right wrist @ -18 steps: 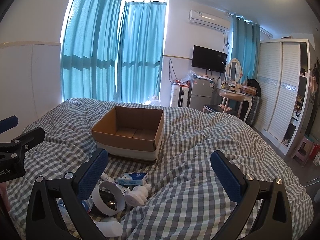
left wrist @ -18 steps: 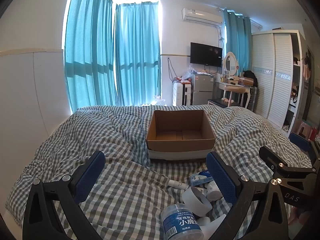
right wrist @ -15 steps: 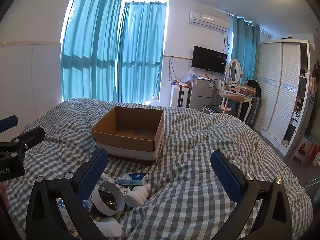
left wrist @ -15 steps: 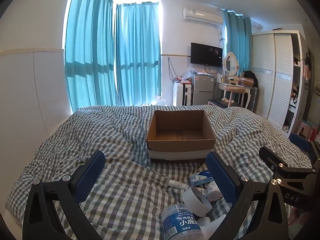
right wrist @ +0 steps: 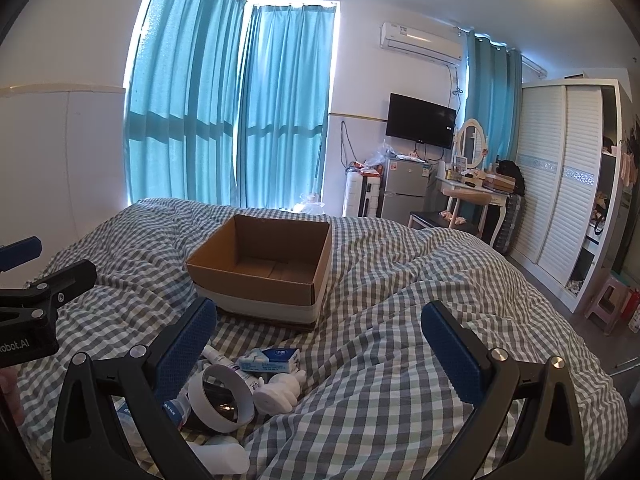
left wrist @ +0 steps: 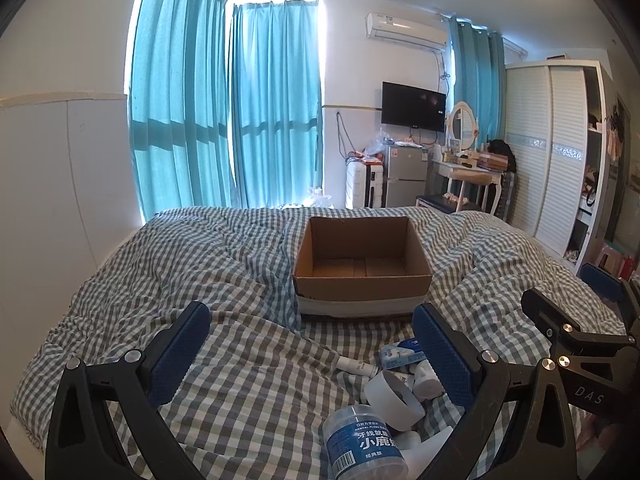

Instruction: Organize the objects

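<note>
You're right at the start here: the cardboard box (left wrist: 362,268) sits on the checked bed cover (left wrist: 224,272) with nothing visible inside it, so as far as I can judge, none of the sorting is done yet.

Everything to be organized lies in a loose heap on the bed just in front of the box. Running left to right in your left view: a small white tube (left wrist: 356,366), a dental floss jar (left wrist: 362,446) with a blue label nearest you, a white ring-shaped item (left wrist: 394,400), a blue-and-white carton (left wrist: 402,356), and a small white figurine (right wrist: 280,392) clearer from the right side. All of it is yet to go in.

Your left hand-held gripper (left wrist: 310,356) hangs over the bed with its pads spread fully apart, nothing between them, touching nothing. Your right hand-held gripper (right wrist: 316,354) is the same story: pads wide apart, empty, hovering over the cover, the heap down by its left pad.
</note>
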`<state>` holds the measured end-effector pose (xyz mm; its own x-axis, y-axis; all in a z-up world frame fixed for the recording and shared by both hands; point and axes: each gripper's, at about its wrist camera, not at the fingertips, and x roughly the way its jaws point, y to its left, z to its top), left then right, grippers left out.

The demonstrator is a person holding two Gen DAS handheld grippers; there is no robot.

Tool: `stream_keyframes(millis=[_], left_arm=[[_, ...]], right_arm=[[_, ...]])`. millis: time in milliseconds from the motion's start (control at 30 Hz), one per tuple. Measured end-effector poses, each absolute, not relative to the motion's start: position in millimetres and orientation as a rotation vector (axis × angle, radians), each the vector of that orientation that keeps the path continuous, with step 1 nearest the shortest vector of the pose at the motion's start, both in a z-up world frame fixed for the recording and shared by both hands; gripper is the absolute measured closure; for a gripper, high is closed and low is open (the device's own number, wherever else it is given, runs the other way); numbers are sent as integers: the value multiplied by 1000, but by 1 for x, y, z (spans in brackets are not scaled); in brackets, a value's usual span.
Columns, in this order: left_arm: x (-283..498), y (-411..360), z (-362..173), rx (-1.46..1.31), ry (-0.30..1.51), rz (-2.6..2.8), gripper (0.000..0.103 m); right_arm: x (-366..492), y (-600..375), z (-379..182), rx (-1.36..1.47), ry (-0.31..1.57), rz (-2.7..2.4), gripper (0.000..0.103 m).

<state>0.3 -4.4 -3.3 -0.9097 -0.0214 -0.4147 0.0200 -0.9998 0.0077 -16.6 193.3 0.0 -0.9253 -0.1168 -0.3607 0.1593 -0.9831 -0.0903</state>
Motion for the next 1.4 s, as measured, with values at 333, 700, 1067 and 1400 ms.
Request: stream_keyframes(millis=[333, 700, 1067, 1400], left_arm=[[5, 0, -1, 608, -36, -3062, 0], [7, 1, -2, 582, -31, -3052, 0], [8, 4, -2, 644, 48, -3066, 0], [6, 23, -16, 710, -80, -2991, 0]], right_arm=[[-16, 194, 1, 544, 171, -2936, 0], [-13, 196, 1, 537, 157, -2930, 0], [-5, 203, 9, 532, 108, -2888, 0], [-9, 202, -1, 595, 154, -2852, 0]])
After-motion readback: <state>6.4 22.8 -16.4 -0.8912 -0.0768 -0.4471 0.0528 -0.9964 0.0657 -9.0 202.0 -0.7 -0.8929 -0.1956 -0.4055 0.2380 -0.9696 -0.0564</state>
